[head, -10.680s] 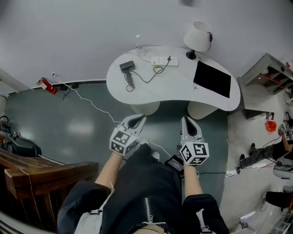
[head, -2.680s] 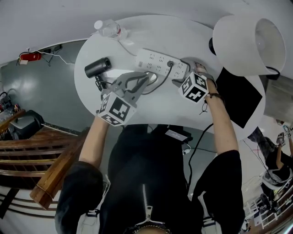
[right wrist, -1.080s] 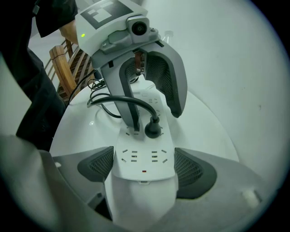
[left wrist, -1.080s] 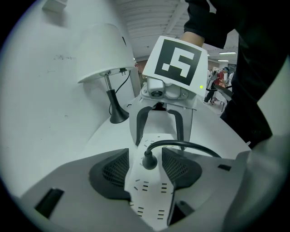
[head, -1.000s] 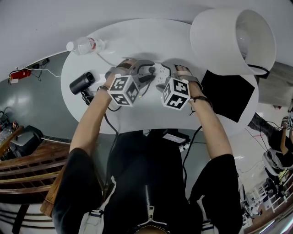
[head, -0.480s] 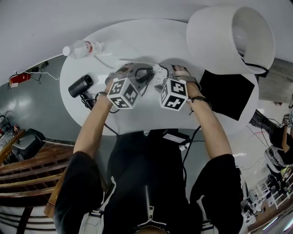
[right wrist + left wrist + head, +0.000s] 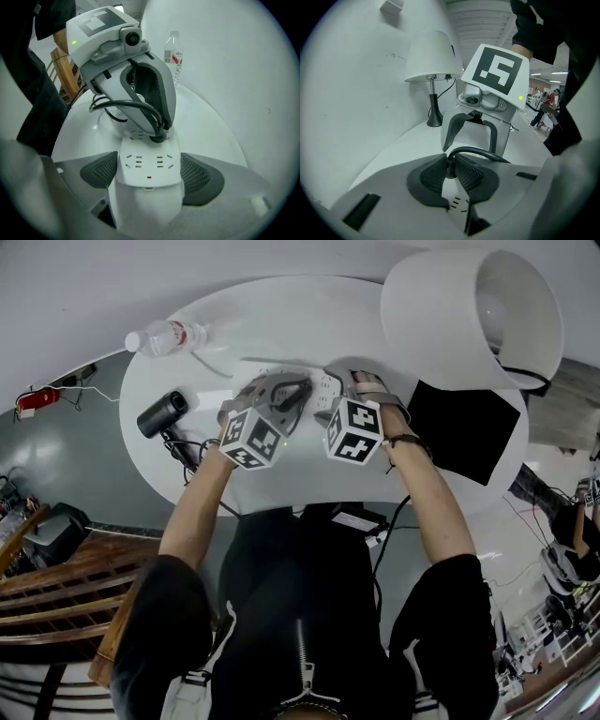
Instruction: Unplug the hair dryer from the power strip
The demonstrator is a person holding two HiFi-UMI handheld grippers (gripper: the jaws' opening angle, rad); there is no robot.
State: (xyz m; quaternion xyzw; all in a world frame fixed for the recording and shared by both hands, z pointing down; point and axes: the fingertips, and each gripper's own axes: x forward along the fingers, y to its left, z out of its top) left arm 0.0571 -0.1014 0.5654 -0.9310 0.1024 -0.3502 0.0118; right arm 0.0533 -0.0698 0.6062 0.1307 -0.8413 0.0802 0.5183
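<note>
Far left on the bench (image 7: pixel 309 474), hair dryer (image 7: pixel 161 415) lying untouched, with cord (image 7: pixel 136 107) trailing right toward the power strip (image 7: pixel 148 161). Next along, left hand-held gripper (image 7: pixel 450 165) just closed down, now pinching the plug (image 7: pixel 158 137) at the neck where the cord leaves it. Plug still seated in its socket, so not yet unplugged. Further right, right hand-held gripper (image 7: pixel 149 176) clamped across the power strip, pads against both long sides, holding it down. Judged ready for the pull: plug gripped, strip braced. Some risk of slipping off so narrow a neck.
</note>
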